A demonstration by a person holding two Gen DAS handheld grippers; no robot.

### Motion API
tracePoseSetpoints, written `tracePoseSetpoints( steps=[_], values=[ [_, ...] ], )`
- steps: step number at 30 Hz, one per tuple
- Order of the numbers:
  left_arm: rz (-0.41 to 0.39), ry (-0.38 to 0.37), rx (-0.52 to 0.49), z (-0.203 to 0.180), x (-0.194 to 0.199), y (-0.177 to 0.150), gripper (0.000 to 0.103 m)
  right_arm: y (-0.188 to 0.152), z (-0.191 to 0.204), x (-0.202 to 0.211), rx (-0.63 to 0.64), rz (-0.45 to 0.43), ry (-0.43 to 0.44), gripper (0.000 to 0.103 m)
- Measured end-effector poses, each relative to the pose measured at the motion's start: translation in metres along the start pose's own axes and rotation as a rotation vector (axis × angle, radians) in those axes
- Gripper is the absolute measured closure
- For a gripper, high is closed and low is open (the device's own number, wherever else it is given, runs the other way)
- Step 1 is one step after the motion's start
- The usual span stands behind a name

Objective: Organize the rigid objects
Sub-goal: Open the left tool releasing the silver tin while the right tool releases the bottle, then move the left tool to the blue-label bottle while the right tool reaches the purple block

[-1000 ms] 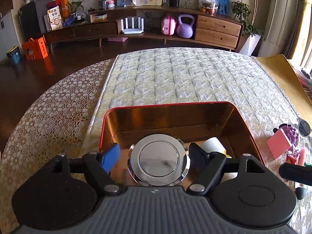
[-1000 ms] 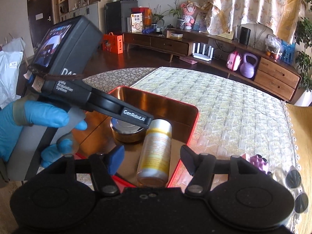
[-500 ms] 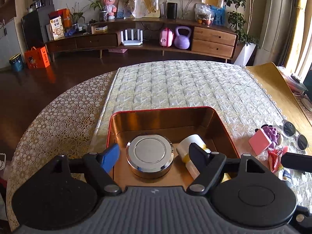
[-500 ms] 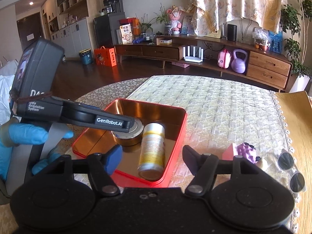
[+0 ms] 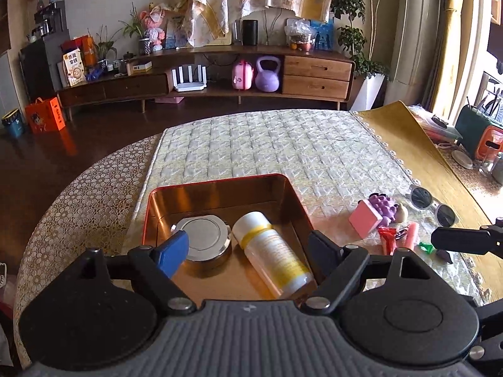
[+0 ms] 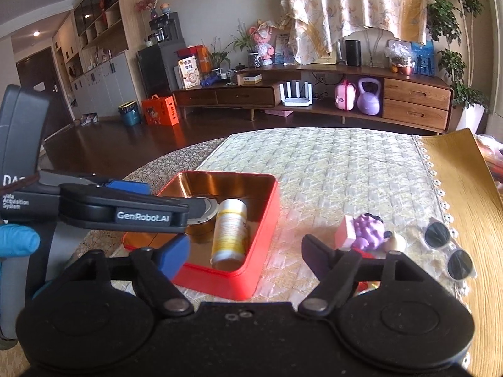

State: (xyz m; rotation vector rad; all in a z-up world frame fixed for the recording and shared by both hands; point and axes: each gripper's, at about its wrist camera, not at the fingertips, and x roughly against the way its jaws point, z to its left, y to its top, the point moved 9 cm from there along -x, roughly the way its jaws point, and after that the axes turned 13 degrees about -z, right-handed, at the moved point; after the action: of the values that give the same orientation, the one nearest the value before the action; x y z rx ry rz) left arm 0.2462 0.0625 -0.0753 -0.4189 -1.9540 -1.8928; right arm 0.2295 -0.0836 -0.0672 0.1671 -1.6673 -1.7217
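A red tin box [image 5: 220, 179] with a gold inside sits on the quilted cloth; it also shows in the right wrist view [image 6: 264, 220]. In it lie a round silver tin [image 5: 202, 237] and a white and yellow bottle [image 5: 272, 253] on its side, the bottle also seen in the right wrist view [image 6: 229, 229]. My left gripper [image 5: 248, 249] is open and empty, raised above the box's near edge. My right gripper [image 6: 245, 253] is open and empty, above the box's near right corner. The left gripper's body [image 6: 125, 207] reaches in from the left there.
To the right of the box lie a pink block [image 5: 364, 221], a purple toy [image 5: 382, 204], red and pink small items [image 5: 397, 240] and white sunglasses [image 5: 433, 202]. A yellow mat [image 5: 418, 157] covers the table's right side. Clutter stands at the far right edge.
Both grippers have pulled back and up from the box. The silver tin stays in the box, no longer between my left fingers. More of the table and the items to the right show.
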Motion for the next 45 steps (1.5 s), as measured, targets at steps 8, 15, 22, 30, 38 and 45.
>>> tracePoseSetpoints(
  steps=[8, 15, 22, 30, 38, 45],
  values=[
    [0.0, -0.068, 0.014, -0.032, 0.019, -0.006, 0.018, -0.008, -0.024, 0.031, -0.059, -0.032, -0.034, 0.011],
    [0.002, -0.155, 0.062, -0.064, 0.034, -0.013, 0.005, -0.017, -0.049, 0.059, -0.087, -0.072, -0.081, 0.001],
    [0.035, -0.221, 0.117, -0.091, 0.036, -0.022, 0.001, -0.032, -0.081, 0.08, -0.107, -0.082, -0.145, 0.0],
    [0.064, -0.256, 0.104, -0.123, 0.03, -0.039, 0.0, -0.048, -0.125, 0.091, -0.091, -0.071, -0.244, 0.001],
    [0.11, -0.274, 0.097, -0.151, 0.009, -0.06, 0.0, -0.063, -0.161, 0.078, -0.087, -0.034, -0.29, 0.002],
    [0.137, -0.226, 0.086, -0.164, -0.019, -0.078, 0.0, -0.072, -0.181, 0.055, -0.08, 0.007, -0.284, 0.009]
  ],
)
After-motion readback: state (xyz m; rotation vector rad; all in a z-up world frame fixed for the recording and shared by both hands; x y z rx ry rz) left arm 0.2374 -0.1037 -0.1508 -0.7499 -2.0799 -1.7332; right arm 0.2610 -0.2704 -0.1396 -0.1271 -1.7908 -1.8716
